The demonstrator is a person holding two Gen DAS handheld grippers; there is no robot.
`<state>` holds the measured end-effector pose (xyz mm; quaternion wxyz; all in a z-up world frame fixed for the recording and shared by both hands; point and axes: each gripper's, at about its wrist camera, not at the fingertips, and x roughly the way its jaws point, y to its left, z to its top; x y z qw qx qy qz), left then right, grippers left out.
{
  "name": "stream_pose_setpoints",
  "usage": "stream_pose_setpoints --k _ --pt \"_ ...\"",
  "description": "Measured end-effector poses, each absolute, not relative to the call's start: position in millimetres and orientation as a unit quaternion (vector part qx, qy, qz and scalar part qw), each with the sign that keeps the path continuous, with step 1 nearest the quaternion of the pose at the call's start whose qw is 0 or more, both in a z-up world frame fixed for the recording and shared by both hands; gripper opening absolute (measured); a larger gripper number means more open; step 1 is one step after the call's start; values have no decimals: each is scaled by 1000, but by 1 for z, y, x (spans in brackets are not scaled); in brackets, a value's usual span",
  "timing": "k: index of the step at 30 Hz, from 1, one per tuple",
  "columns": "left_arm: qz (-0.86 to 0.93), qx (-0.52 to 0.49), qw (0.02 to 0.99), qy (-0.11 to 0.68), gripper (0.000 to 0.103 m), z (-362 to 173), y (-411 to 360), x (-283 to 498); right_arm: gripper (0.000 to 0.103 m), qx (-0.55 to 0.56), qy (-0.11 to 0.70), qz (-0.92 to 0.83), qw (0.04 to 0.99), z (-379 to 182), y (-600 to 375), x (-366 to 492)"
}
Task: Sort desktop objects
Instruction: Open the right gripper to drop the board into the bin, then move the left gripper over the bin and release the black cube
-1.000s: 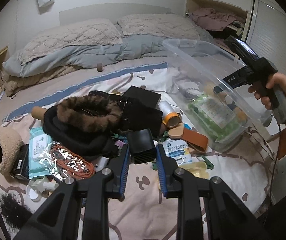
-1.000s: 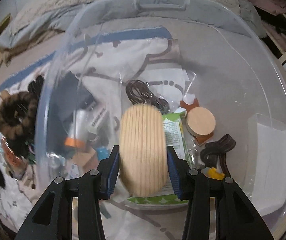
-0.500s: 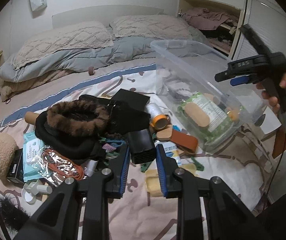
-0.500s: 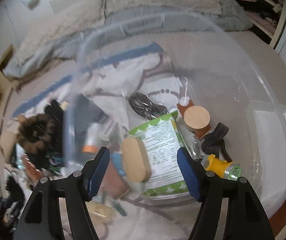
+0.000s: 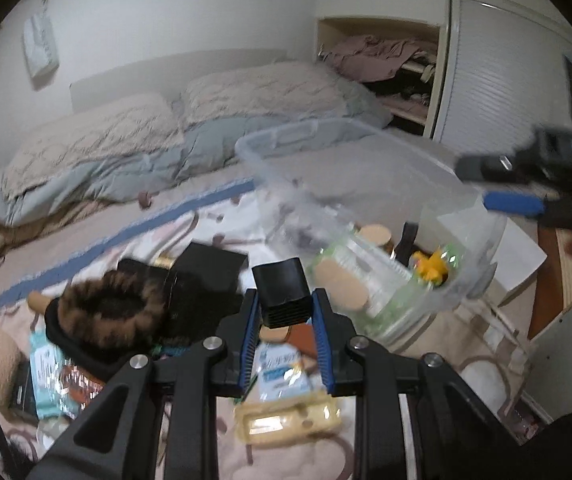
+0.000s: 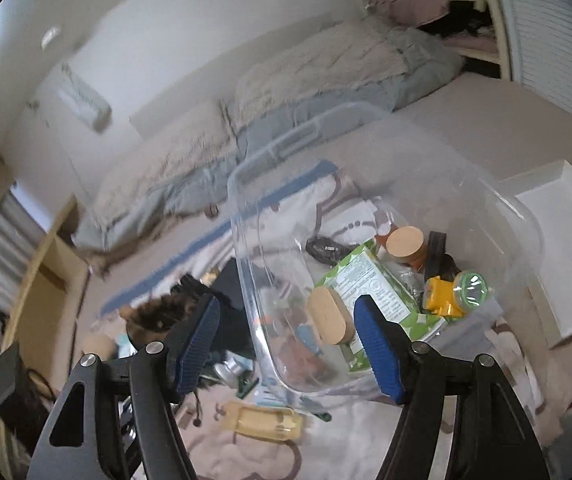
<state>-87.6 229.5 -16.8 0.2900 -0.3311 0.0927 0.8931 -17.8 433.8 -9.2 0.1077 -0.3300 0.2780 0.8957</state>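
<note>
Gripping one black box [image 5: 284, 292], left fingers [image 5: 249, 332] clench; right fingers [image 6: 377, 354] spread above one bin [image 6: 497, 216].

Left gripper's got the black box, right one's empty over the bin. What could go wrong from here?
1. The black box sits at the tips of the left gripper; it may slip during carry.
2. The clear bin looks tilted; a hard drop could shift it.
3. The open right gripper hangs near the bin; the arms could collide.

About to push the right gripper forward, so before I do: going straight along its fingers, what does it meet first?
Probably the clear plastic bin: the open right gripper straddles its near wall, with the wooden oval block just inside. Depth is unclear.
</note>
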Motion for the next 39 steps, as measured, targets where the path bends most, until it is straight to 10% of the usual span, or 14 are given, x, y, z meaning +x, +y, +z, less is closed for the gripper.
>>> stream_pose_setpoints --k 39 --pt "869 -343 344 92 26 -7 371 -164 70 -276 341 885 157 -19 505 11"
